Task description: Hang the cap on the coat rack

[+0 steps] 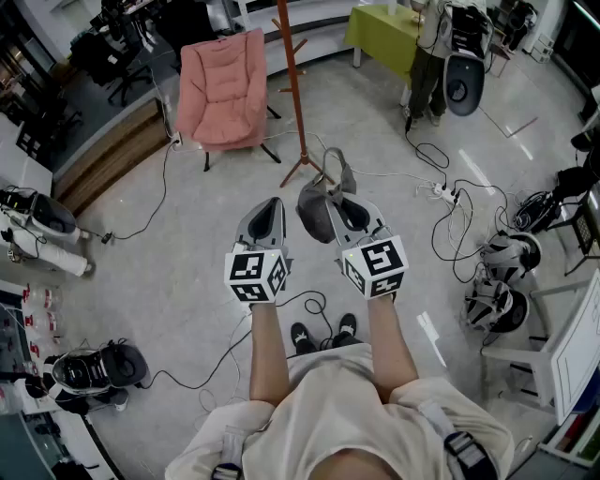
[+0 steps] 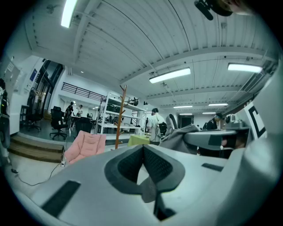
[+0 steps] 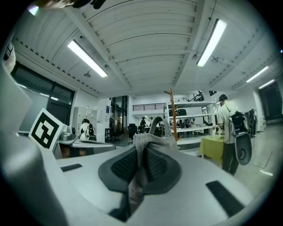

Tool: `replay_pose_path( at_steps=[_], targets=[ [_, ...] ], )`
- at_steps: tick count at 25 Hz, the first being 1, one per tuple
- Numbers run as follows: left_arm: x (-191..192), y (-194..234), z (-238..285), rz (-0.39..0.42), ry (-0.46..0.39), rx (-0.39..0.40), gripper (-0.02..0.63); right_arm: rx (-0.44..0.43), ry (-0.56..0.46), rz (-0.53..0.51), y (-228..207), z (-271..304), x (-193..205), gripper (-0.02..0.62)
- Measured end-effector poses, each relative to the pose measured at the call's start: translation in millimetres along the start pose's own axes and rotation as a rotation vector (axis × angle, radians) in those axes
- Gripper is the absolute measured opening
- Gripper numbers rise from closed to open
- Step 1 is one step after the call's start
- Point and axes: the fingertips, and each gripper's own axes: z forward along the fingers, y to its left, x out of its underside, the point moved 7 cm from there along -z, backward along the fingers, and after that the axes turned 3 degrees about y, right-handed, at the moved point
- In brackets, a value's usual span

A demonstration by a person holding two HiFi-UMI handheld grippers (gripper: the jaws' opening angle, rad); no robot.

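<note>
A grey cap (image 1: 317,211) hangs from my right gripper (image 1: 339,206), which is shut on its fabric; in the right gripper view the cloth (image 3: 152,141) is pinched between the dark pads (image 3: 121,167) and its strap loops up in front. The reddish-brown coat rack (image 1: 294,84) stands on the floor ahead, slightly left of the cap and apart from it, and shows as a thin pole (image 3: 173,114) beyond the cap. My left gripper (image 1: 269,206) is held beside the right one, shut with nothing in it (image 2: 143,170). From there the rack (image 2: 120,115) and cap (image 2: 181,134) are visible.
A pink folding chair (image 1: 223,89) stands left of the rack. A person (image 1: 427,56) stands by a yellow-green table (image 1: 380,26) at the back right. Cables (image 1: 450,202) and gear (image 1: 506,258) lie on the floor to the right; wooden steps (image 1: 112,155) are on the left.
</note>
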Motion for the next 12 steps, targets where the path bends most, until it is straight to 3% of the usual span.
replay_pose_path(
  at_steps=[12],
  targets=[
    [-2.8,-27.1,15.7,0.003,-0.006,-0.043,0.008,-0.033,-0.001,0.015,-35.5,-16.3,2.0,0.012]
  ],
)
